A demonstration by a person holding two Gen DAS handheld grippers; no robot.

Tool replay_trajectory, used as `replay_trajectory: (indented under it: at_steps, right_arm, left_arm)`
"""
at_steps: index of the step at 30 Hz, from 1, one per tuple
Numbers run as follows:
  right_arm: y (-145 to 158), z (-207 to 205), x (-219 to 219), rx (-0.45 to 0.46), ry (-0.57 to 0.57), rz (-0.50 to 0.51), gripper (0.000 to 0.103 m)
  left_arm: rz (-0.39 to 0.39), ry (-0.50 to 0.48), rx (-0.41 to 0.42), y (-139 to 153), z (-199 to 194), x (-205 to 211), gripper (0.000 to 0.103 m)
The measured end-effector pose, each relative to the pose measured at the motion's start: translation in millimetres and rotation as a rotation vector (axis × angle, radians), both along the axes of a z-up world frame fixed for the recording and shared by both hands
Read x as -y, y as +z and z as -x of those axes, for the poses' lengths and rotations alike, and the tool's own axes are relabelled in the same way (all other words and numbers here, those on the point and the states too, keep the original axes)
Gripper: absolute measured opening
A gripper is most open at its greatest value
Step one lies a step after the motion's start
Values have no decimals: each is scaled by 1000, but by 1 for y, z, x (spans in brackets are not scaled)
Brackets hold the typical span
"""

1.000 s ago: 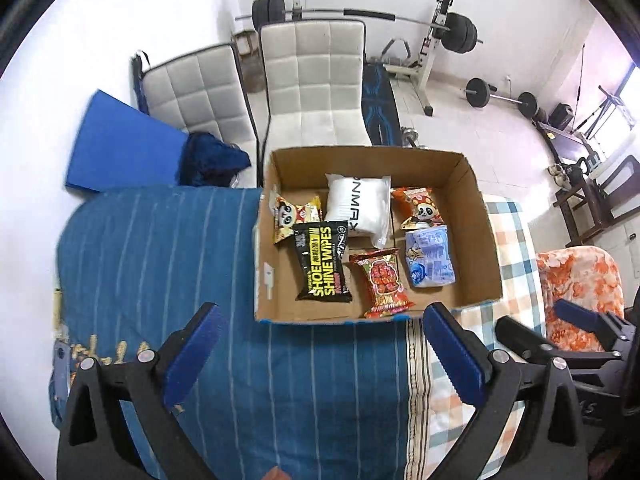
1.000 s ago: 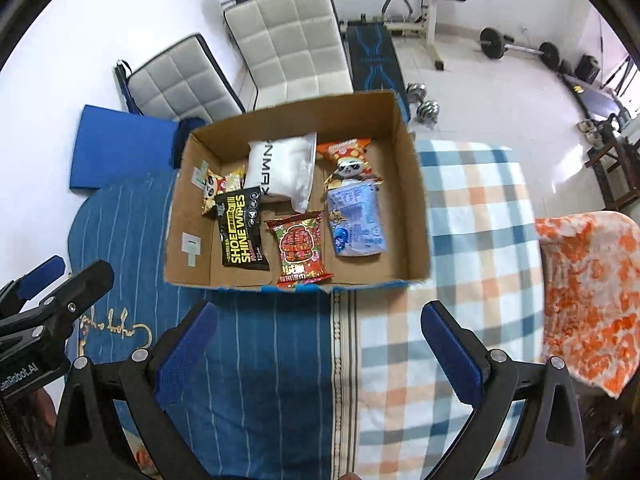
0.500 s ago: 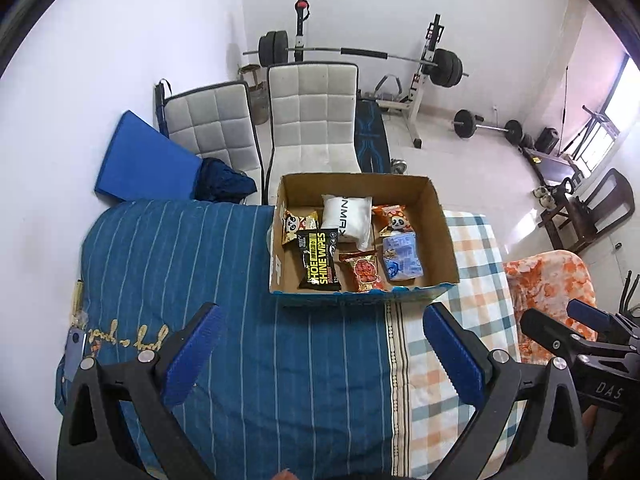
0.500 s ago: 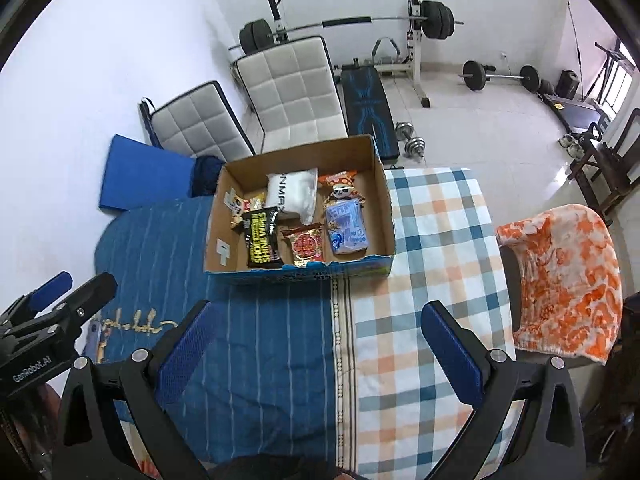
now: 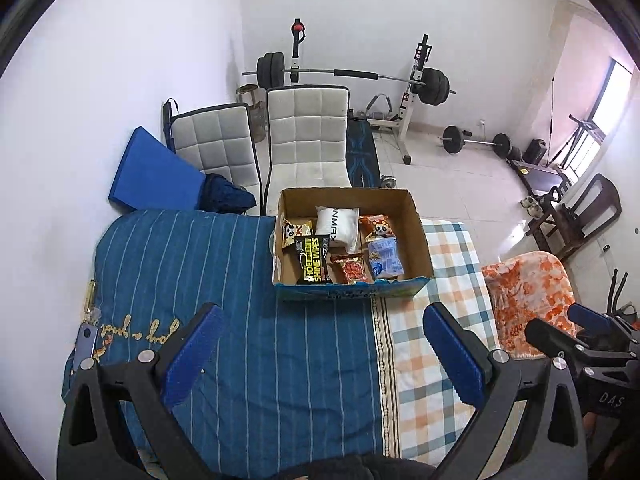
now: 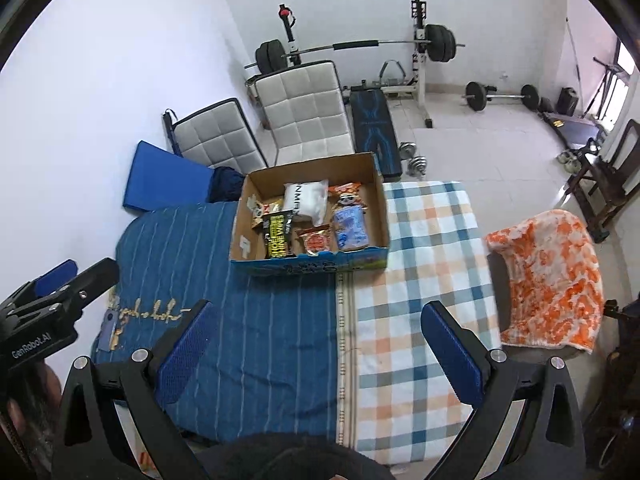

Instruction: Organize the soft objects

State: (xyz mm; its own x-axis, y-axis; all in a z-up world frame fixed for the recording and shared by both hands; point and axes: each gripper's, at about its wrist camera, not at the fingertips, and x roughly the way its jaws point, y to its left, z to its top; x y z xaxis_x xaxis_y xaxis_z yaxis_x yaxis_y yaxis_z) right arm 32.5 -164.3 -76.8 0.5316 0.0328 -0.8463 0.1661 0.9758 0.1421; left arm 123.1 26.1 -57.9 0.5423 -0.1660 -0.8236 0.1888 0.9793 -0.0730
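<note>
Both the left tongs (image 5: pixel 320 344) and the right tongs (image 6: pixel 316 336) hang released, fingers spread wide and holding nothing, above a cloth-covered bed (image 5: pixel 248 320). Well ahead of them, on the bed's far edge, sits a cardboard box (image 5: pixel 420 236) with the soft packets inside: a black wipes pack (image 5: pixel 313 260), a white pouch (image 5: pixel 337 225), a red snack bag (image 5: pixel 352 269) and a blue packet (image 5: pixel 385 257).

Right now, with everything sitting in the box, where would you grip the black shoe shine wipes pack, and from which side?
Come from above: the cardboard box walls block any sideways approach. The shoe shine wipes pack lies flat, long axis running front to back, so pinch across its narrower width near the middle, fingers clear of the red snack packet beside it.
</note>
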Motion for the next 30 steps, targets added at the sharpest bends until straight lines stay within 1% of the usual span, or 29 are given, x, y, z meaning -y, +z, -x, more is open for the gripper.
replay_trajectory:
  at_steps: [3,14,18,30]
  right_arm:
    - [4,7,3,6,-17,8,103]
    - [9,2,14,38,-67,62,103]
    - [12,-2,15,53,-72,72,103]
    - [14,-18,8,82,-72,105,103]
  left_arm:
    - [16,-2,-3,3,7,-1,103]
    - [-2,26,50,9,7,1,103]
    - [-10,32,66,10,6,2,103]
    - [-31,41,75,9,-1,8,103]
